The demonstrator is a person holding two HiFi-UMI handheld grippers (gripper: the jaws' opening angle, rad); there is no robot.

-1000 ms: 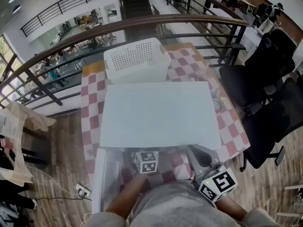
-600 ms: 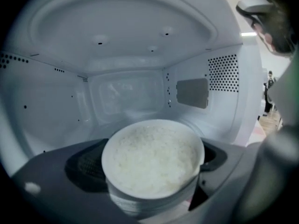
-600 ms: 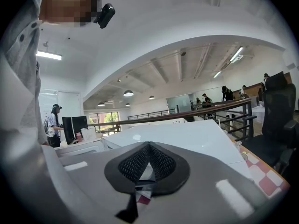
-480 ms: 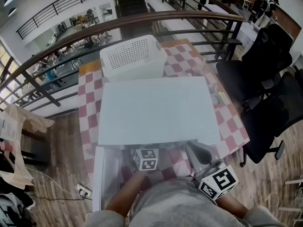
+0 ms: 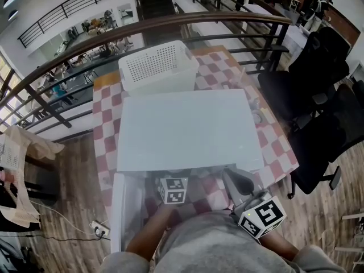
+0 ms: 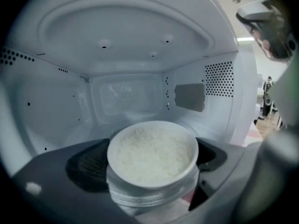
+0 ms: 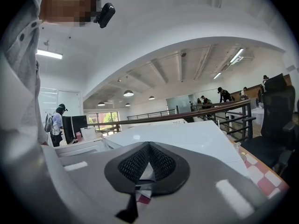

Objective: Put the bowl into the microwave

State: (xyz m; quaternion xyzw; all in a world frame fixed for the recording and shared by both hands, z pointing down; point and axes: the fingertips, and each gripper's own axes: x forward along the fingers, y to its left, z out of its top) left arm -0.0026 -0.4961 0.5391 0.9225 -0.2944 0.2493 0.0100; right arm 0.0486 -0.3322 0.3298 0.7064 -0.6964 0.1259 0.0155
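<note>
Legend, the bowl at the oven mouth. I read the left gripper (image 6: 150,181) as clamped on the white bowl (image 6: 152,155), which is full of rice: one dark pad (image 6: 88,164) sits on its 9 o'clock flank and the other on its 3 o'clock flank, with the rim level and upright. The bowl is round, so no long axis governs the approach. What matters is that the cavity's back wall (image 6: 126,97) lies straight ahead at 12 o'clock from the fingers. The bowl is at the mouth of the microwave (image 5: 187,129). The jaws hide the floor, so I cannot tell whether the base touches anything. There is ample room overhead and on both sides; the perforated side wall (image 6: 219,85) at 2 o'clock is the nearer edge. In the head view the open door (image 5: 120,209) hangs at 8 o'clock, out of the travel line. The right gripper (image 7: 148,164) holds nothing, its pads pressed together, and it is parked at 4 o'clock of the left one, aimed over the microwave's top. In my judgement, the left gripper alone finishes the job by pushing toward 12, lowering and letting go.
</note>
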